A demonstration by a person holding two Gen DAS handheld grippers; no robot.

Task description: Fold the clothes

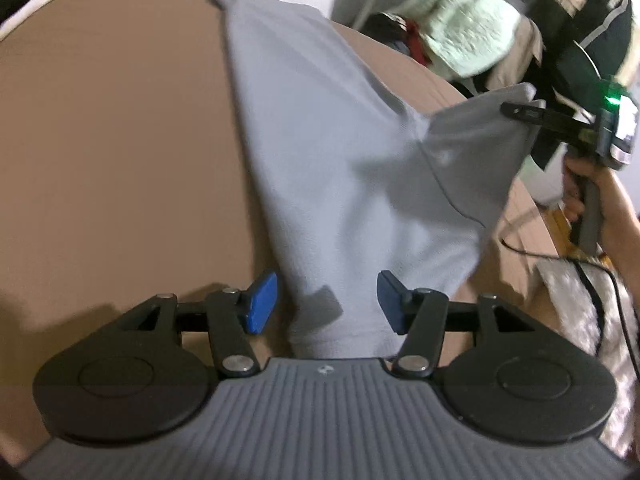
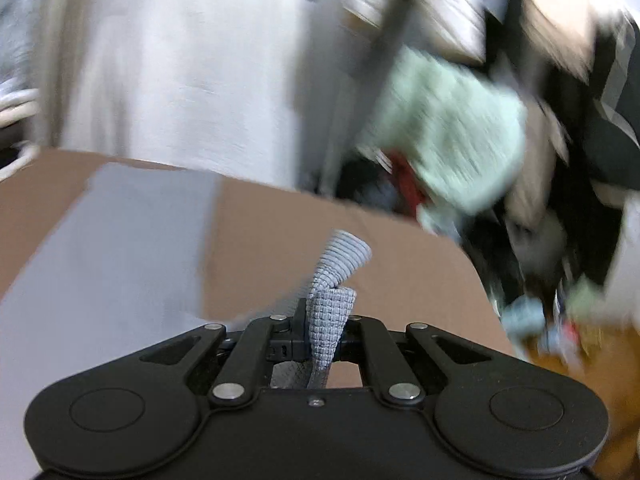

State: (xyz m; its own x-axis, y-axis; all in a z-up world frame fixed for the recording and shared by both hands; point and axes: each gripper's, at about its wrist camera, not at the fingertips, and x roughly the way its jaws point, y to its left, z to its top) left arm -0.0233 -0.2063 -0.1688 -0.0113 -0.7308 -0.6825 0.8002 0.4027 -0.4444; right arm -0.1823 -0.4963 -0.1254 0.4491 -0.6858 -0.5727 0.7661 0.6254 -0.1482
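Note:
A grey garment (image 1: 320, 152) lies lengthwise on a brown table (image 1: 112, 152). My left gripper (image 1: 326, 300) is open just above its near end, one blue pad (image 1: 262, 302) on each side of the cloth. My right gripper (image 1: 516, 110) shows at the right in the left wrist view, shut on the garment's raised corner. In the right wrist view the right gripper (image 2: 324, 320) is shut on a ribbed grey fold (image 2: 334, 280) that sticks up between the jaws, with the rest of the garment (image 2: 112, 248) on the table to the left.
A heap of clothes, among them a pale green piece (image 1: 464, 20), stands beyond the table's far right edge (image 1: 404, 56). A black cable (image 1: 560, 256) and white fuzzy fabric (image 1: 592, 312) lie at the right. A white wall (image 2: 180, 72) is behind the table.

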